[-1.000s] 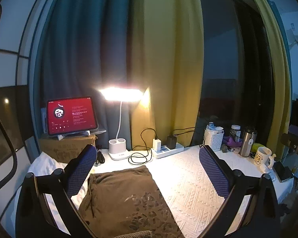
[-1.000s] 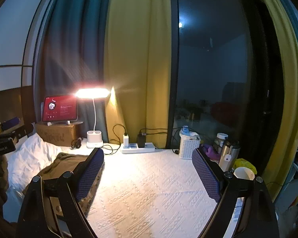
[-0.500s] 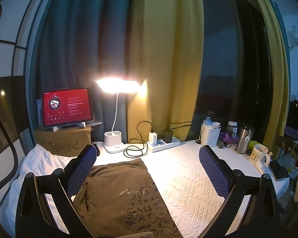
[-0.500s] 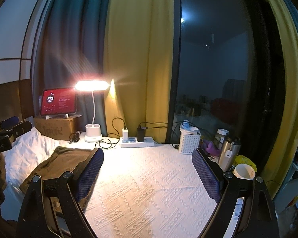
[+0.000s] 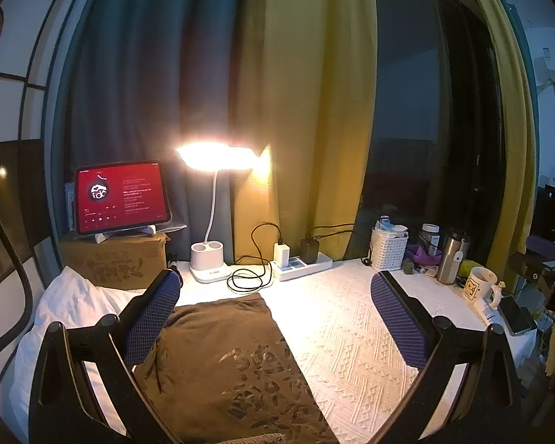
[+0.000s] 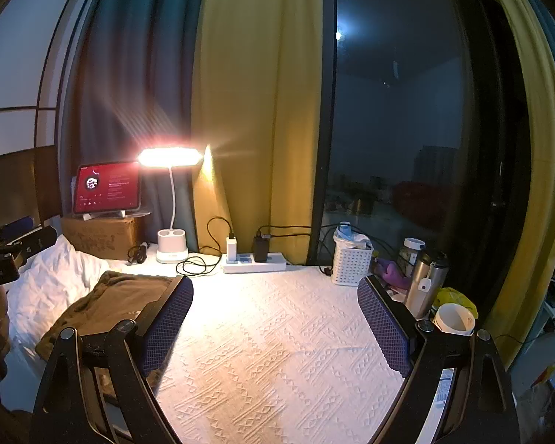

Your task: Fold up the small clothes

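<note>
A brown garment (image 5: 222, 362) with a faded print lies folded flat on the white textured cloth (image 5: 351, 333), at the left. In the right wrist view it (image 6: 107, 303) lies left of my fingers, partly over white bedding. My left gripper (image 5: 273, 318) is open and empty, held above the garment's far part. My right gripper (image 6: 275, 318) is open and empty above the bare cloth (image 6: 277, 351), right of the garment.
At the back stand a lit desk lamp (image 5: 211, 262), a red-screened tablet (image 5: 120, 196) on a cardboard box (image 5: 114, 262), a power strip (image 5: 301, 262) with cables, a white basket (image 5: 388, 249), a steel flask (image 5: 453, 255) and a mug (image 5: 479, 288). White pillow (image 5: 66, 303) at left.
Both grippers have tilted up or drawn back a little, so the desk and garment sit lower and farther in view. The garment has not moved. Both jaws stay open.
</note>
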Action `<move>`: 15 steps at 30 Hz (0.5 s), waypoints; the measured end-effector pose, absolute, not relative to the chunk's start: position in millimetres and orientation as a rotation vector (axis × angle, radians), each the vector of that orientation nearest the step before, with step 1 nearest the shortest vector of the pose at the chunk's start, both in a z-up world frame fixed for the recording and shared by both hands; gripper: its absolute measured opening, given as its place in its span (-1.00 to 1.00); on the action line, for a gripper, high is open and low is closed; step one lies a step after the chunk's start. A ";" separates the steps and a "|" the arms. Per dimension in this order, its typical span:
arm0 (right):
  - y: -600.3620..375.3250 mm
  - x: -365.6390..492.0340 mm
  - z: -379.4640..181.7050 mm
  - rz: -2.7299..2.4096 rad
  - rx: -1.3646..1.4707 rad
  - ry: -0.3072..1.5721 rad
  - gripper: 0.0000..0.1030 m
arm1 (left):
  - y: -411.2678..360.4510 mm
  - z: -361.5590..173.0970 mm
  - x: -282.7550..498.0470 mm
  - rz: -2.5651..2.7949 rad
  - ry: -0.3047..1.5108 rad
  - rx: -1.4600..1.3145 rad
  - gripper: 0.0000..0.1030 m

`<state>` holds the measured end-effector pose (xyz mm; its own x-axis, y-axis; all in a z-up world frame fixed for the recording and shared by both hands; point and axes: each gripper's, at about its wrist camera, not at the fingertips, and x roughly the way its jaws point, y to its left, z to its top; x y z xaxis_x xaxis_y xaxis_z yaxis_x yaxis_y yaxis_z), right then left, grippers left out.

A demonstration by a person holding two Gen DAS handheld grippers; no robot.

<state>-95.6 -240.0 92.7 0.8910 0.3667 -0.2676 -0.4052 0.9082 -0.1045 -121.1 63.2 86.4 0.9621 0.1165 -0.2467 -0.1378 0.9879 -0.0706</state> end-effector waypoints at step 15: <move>-241.6 -91.0 89.2 0.402 -0.159 0.260 0.78 | 60.1 82.9 -117.6 0.131 0.267 -0.085 0.98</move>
